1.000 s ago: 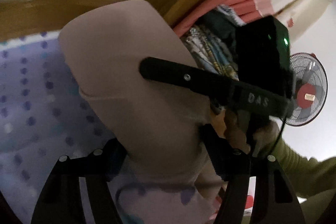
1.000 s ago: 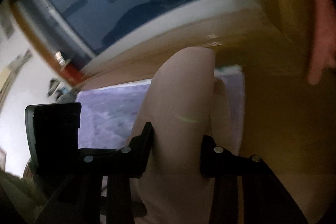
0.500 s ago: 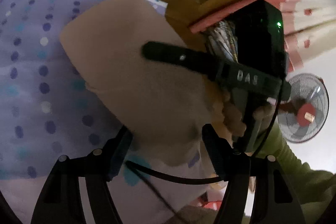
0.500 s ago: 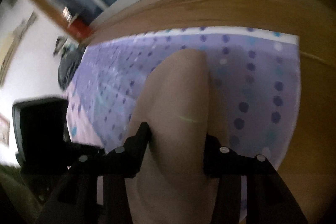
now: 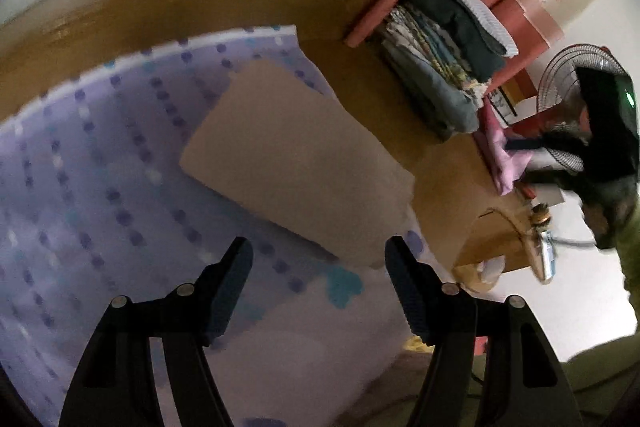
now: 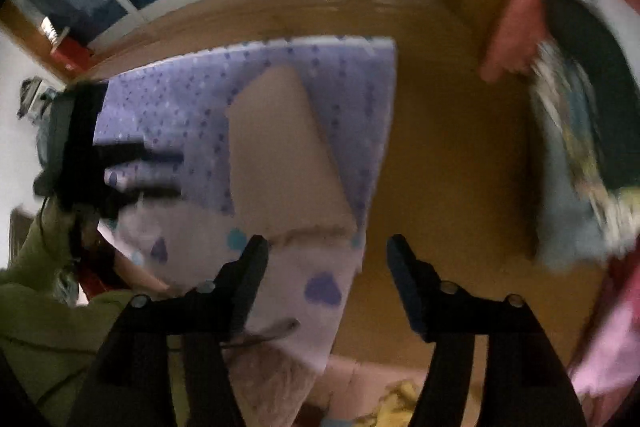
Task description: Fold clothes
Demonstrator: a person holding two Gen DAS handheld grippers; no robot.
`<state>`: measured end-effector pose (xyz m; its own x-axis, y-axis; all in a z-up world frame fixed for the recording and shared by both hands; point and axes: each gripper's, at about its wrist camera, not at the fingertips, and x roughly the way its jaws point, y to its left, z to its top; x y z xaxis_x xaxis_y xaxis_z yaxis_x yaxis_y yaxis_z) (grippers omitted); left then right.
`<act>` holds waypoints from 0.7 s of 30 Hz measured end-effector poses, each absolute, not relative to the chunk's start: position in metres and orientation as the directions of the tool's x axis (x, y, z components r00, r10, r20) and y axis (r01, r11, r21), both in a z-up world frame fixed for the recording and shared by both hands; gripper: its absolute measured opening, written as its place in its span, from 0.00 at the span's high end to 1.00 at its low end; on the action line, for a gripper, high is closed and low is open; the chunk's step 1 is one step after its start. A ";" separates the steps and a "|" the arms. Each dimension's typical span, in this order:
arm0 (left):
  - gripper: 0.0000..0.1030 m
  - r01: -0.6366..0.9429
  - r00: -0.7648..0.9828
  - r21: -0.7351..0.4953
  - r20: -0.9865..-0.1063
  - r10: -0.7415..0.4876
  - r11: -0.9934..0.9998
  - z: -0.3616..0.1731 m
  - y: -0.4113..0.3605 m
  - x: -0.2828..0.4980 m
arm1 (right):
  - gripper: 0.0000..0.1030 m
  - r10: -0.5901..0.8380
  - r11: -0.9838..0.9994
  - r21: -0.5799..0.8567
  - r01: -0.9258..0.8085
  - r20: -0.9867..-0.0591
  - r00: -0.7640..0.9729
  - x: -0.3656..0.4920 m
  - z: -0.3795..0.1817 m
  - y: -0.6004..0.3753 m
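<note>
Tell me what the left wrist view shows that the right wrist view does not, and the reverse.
Only the left wrist view shows the fan, the right gripper's black body in front of it, and a cardboard box.

Only the right wrist view shows the left gripper from the side, a green sleeve and a red object by the window.

Both show the folded beige garment on the dotted purple mat, the stack of folded clothes and the wooden floor.

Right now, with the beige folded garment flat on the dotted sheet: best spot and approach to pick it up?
Probably the near short edge of the beige folded garment, taken from above on the side facing the left claw. It lies flat on the dotted sheet, and that edge looks like stacked layers, so one pinch should catch them all.
</note>
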<state>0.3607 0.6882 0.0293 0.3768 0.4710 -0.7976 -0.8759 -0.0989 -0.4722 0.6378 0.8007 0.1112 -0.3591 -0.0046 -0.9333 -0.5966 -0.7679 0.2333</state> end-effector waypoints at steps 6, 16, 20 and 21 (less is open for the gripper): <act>0.32 -0.889 0.412 -0.458 -0.817 0.403 -0.019 0.009 0.721 0.339 | 0.27 -0.020 -0.502 0.511 -0.697 -0.813 -0.582 0.635 0.047 0.771; 0.32 -0.904 0.427 -0.402 -0.847 0.317 0.145 -0.004 0.760 0.334 | 0.27 0.199 -0.218 0.540 -0.813 -0.791 -0.579 0.609 -0.013 0.750; 0.32 -0.901 0.427 -0.382 -0.861 0.275 0.203 -0.012 0.777 0.332 | 0.27 0.201 -0.147 0.552 -0.821 -0.796 -0.571 0.604 -0.023 0.751; 0.32 -0.903 0.420 -0.370 -0.867 0.269 0.219 -0.013 0.781 0.330 | 0.27 0.201 -0.128 0.554 -0.823 -0.798 -0.568 0.603 -0.026 0.751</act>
<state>0.3302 0.7812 -0.0131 0.4201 0.2691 -0.8666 -0.9029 0.2192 -0.3697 0.6028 0.7510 -0.0256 -0.5682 0.2008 -0.7980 -0.8229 -0.1280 0.5536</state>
